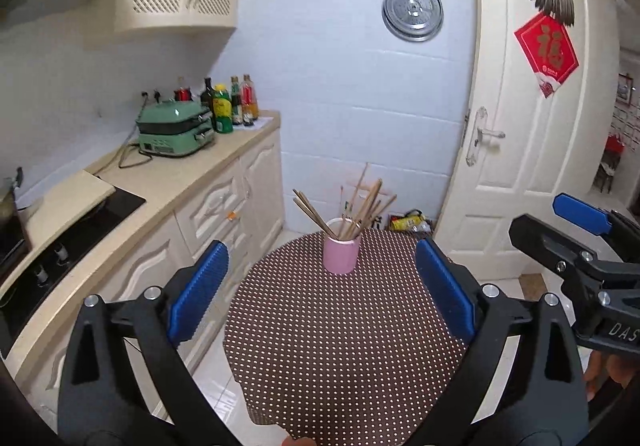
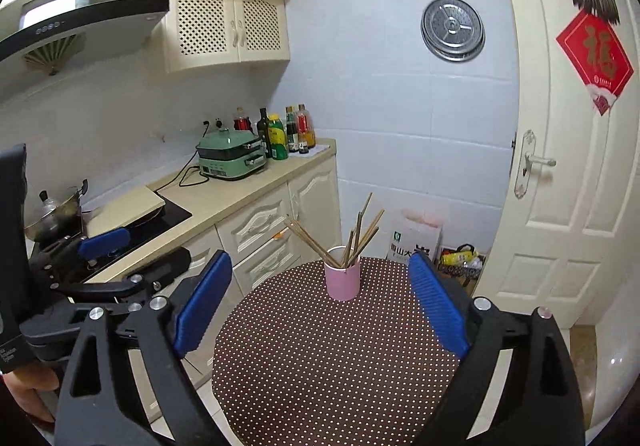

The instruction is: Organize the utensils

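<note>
Both tools stand with their blue pads wide apart and nothing between them: the left tool frames the cup from the near side of the worktop, and the right tool does the same from just beside it, its black frame showing at the right edge of the left view. Neither touches anything. The task's things, the chopsticks, all stand in the pink cup, which sits upright near the far edge of the round dotted worktop; no loose utensil shows on the cloth, so the sorting looks done or nearly so. The risks lie mostly in that cup. It is narrow and tall, and the sticks splay out above its rim in several directions, some leaning well to the left, so it is likely top-heavy. A tool reaching in again could catch a leaning stick and lever the cup over. It is close enough to the far edge that a tip could send it and the sticks to the floor. The two tools are also near each other, so a careless sweep could knock one against the other. The cloth may slide if a tool drags on it, carrying the cup along.
</note>
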